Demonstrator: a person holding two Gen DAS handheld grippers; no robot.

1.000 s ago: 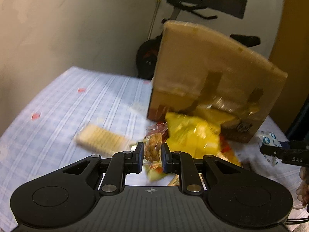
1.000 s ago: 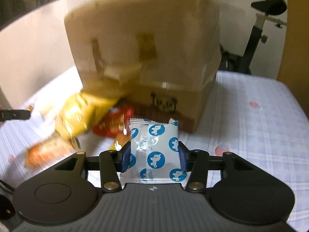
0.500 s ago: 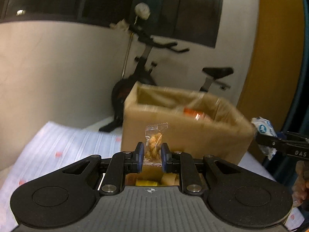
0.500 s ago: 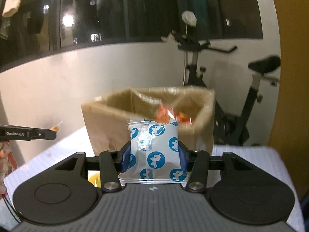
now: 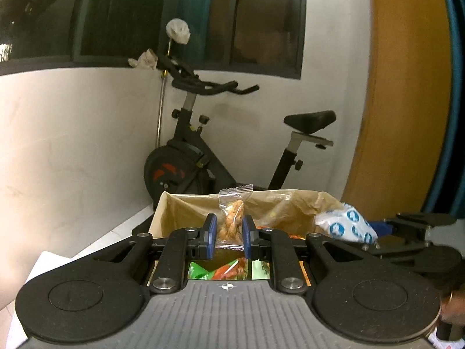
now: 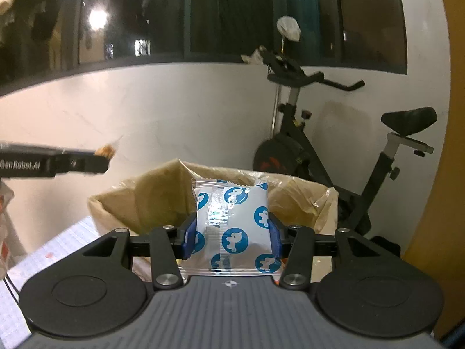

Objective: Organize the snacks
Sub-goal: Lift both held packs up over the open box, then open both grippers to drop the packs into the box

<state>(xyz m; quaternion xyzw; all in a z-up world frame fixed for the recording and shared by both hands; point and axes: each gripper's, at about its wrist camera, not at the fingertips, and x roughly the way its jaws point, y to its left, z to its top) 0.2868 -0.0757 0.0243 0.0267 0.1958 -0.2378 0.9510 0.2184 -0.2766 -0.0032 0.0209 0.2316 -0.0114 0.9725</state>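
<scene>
Change since a second ago: both grippers have come up from the snack pile on the table and now hang above the open cardboard box point(image 5: 170, 218); its mouth faces up, where before only its side showed.
Left gripper point(image 5: 228, 237): jaws nearly together, pinching a small clear packet of golden nuts point(image 5: 232, 221), upright between the blue pads, over the near left part of the box; same grip as before.
Right gripper point(image 6: 231, 240): jaws set a little apart, clamped on the white pouch with blue round prints point(image 6: 234, 226), upright, over the near middle of the box; grip unchanged.
Box contents: a green and orange wrapper point(image 5: 229, 269) shows low down behind the left gripper; a clear plastic liner point(image 6: 305, 192) crinkles round the rim.
Surface: pale checked tablecloth point(image 6: 66, 238) at the near left, with small red marks.
Room, left to right: dark window point(image 6: 145, 14) with lamp reflections, white wall point(image 6: 159, 110) below it, black exercise bike point(image 6: 325, 151) far behind the box with a white rag on its handlebar, orange-yellow panel point(image 5: 398, 101) at the far right.
</scene>
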